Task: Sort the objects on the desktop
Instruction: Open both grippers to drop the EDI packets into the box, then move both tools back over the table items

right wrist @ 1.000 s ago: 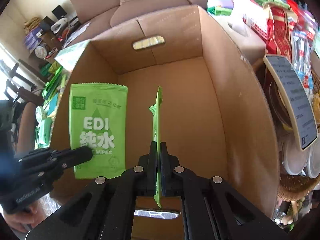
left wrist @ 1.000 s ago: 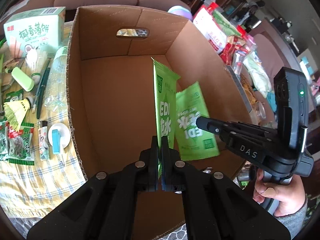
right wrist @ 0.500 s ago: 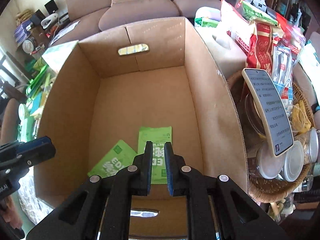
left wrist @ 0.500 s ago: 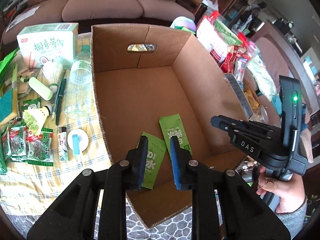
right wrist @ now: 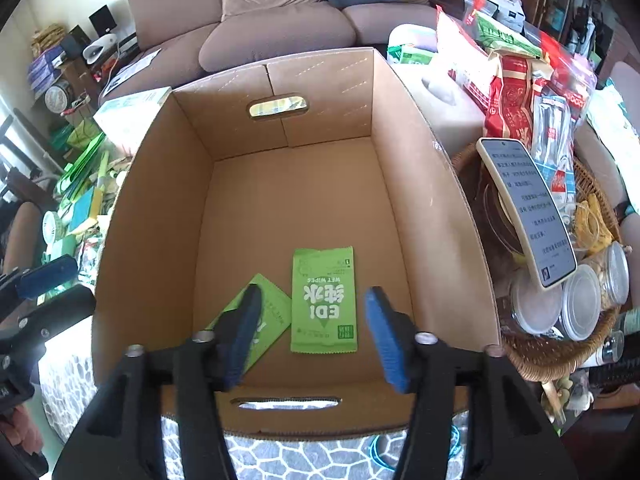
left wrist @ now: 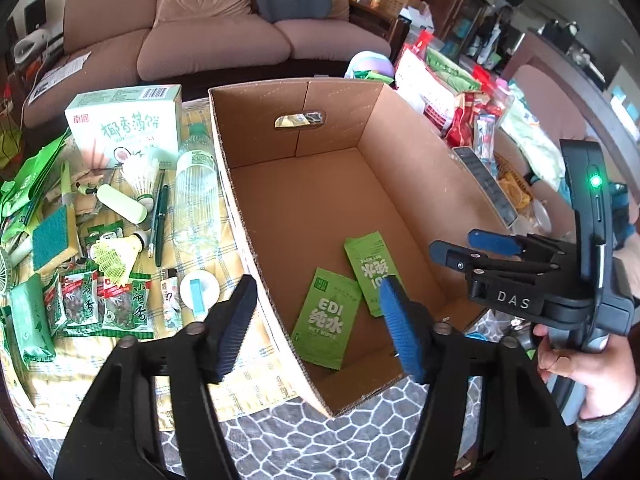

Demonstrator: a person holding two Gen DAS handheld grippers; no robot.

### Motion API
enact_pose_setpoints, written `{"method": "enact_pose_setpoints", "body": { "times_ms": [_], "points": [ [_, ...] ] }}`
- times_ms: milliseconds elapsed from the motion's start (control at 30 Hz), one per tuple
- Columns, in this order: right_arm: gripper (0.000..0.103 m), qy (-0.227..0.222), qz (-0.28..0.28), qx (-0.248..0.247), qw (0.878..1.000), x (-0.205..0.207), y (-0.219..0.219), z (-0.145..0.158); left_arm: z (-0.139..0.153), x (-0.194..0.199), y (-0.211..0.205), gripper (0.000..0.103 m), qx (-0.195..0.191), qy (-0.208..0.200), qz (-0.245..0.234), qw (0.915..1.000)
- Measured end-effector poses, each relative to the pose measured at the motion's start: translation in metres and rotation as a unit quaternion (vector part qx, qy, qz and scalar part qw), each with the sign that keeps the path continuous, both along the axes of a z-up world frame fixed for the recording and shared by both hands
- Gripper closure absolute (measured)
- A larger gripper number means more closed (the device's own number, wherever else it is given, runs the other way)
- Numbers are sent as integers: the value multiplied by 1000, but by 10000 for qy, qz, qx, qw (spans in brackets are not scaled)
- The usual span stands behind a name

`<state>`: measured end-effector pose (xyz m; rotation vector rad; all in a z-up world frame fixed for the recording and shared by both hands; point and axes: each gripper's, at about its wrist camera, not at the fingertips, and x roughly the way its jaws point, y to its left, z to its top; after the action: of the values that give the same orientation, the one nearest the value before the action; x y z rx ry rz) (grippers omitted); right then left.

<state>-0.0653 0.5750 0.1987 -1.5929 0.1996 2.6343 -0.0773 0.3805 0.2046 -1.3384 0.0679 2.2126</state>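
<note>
Both hand-held grippers hang above the near end of the cardboard box [right wrist: 432,208], each with jaws spread wide and holding nothing. The left hand-held gripper [left wrist: 316,324] sits over the box's near left wall; ahead of it and slightly to its right, two green wet-wipe packets lie flat on the box floor. The nearer wet-wipe packet [left wrist: 326,316] lies between its fingers in view, and the farther wet-wipe packet [left wrist: 370,268] rests just beyond its right finger, the two packets touching or overlapping at an edge. From the right hand-held gripper [right wrist: 310,332], one packet lies straight ahead between its fingers, the other partly behind its left finger. Left of the left hand-held gripper, snack packs [left wrist: 100,304], a sponge [left wrist: 54,236] and a clear bottle [left wrist: 196,196] lie on the counter [left wrist: 80,364]
</note>
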Motion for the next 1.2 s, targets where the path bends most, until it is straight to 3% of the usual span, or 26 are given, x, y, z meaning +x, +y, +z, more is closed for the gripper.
{"method": "enact_pose_setpoints", "body": {
  "times_ms": [67, 133, 167, 200, 400, 767, 1200],
  "points": [
    [18, 17, 8, 25, 10000, 4, -4, 0, -1, 4, -5, 21, -41, 26, 30, 10000],
    [17, 14, 41, 112, 9999, 7, -9, 1, -2, 6, -10, 11, -35, 34, 72, 10000],
    [12, -5, 61, 143, 9999, 9, -12, 1, -2, 7, -14, 1, -7, 12, 92, 10000],
    [7, -19, 77, 152, 9999, 11, -14, 0, -3, 8, -17, 0, 41, -21, 95, 9999],
    [0, 6, 64, 213, 9998, 23, -24, 2, -4, 16, -31, 0, -65, -35, 116, 9999],
    [0, 68, -11, 232, 9997, 43, -48, 14, 7, 32, -62, 0, -72, -4, 195, 9998],
    [0, 475, 72, 167, 9987, 65, -110, 48, 24, 47, -140, 0, 23, 132, 337, 9993]
  ]
}}
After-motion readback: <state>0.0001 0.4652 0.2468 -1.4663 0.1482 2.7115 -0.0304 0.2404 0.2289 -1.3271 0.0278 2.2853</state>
